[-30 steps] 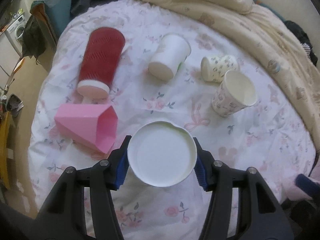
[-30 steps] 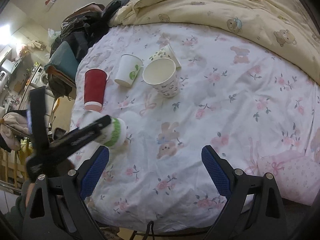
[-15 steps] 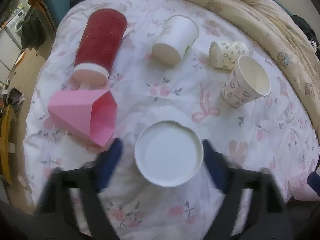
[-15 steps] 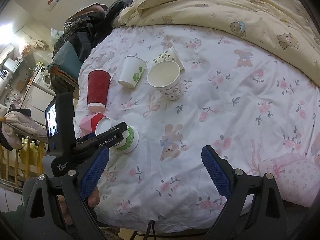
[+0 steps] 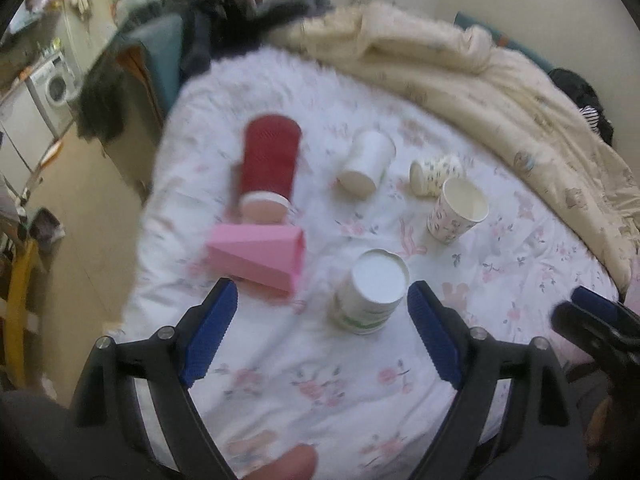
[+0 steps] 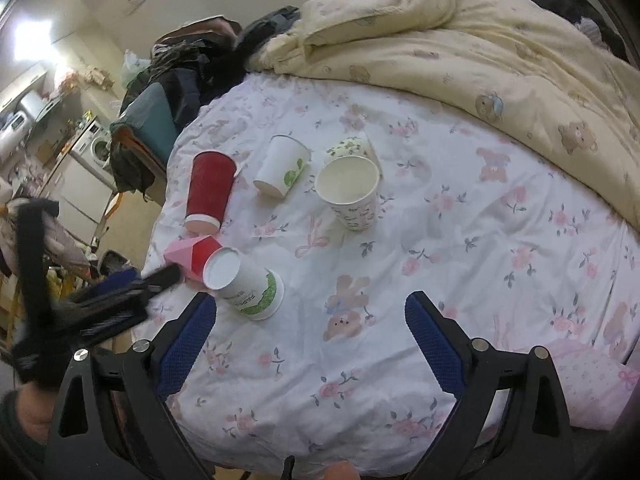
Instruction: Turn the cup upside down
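Observation:
A white paper cup with a green band (image 5: 372,292) stands upside down on the floral bedsheet, base up; it also shows in the right wrist view (image 6: 244,284). My left gripper (image 5: 320,328) is open and empty, pulled back just in front of the cup, apart from it. My right gripper (image 6: 312,344) is open and empty, hovering over the sheet to the right of the cup. The left gripper's body shows blurred at the left of the right wrist view (image 6: 92,304).
A pink angular cup (image 5: 260,260) lies beside the flipped cup. A red cup (image 5: 270,168), a white cup (image 5: 366,166) and a small patterned cup (image 5: 434,174) lie on their sides. A floral cup (image 5: 458,210) stands upright. A cream quilt (image 6: 480,52) covers the far side.
My left gripper opened, let go of the white cup upside down on the sheet, and drew back. The right gripper stayed open and barely moved.

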`<state>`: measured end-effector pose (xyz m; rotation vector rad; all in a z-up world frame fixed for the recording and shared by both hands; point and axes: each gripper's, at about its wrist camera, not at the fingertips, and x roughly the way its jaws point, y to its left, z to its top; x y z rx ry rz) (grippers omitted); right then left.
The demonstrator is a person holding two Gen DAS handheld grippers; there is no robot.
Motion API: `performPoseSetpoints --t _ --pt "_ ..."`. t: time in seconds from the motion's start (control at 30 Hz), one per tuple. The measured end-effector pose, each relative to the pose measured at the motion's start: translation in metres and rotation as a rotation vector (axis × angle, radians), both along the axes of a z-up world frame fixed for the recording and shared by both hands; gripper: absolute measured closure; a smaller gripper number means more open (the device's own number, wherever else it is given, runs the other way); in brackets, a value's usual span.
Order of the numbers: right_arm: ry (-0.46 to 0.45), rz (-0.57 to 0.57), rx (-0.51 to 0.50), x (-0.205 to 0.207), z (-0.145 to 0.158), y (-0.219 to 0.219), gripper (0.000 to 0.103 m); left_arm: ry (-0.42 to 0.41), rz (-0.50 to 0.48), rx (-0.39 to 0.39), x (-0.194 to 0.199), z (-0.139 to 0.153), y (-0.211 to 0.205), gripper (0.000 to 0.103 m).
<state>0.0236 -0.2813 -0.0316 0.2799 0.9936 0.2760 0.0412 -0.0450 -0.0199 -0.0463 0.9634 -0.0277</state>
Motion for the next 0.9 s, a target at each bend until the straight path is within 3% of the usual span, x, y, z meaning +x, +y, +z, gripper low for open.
performPoseSetpoints --t 0.13,0.23,0.4,0.57,0.9 --pt "-0.039 0.024 -0.038 -0.008 0.004 0.014 0.001 -0.055 0.007 0.009 -0.027 0.013 0.021 0.017" --pt "-0.079 0.035 -0.078 -0.014 0.008 0.023 0.0 -0.081 0.023 0.004 -0.042 0.015 0.033 0.007" --pt "-0.121 0.055 -0.15 -0.021 0.008 0.039 0.0 -0.092 0.03 -0.028 -0.057 0.007 0.047 0.006" --pt "-0.107 0.065 -0.176 -0.023 0.0 0.051 0.0 -0.115 0.053 -0.032 -0.058 0.002 0.053 0.001" --pt "-0.082 0.063 -0.187 -0.016 -0.008 0.062 0.0 -0.104 0.07 -0.055 -0.053 -0.001 0.058 0.0"
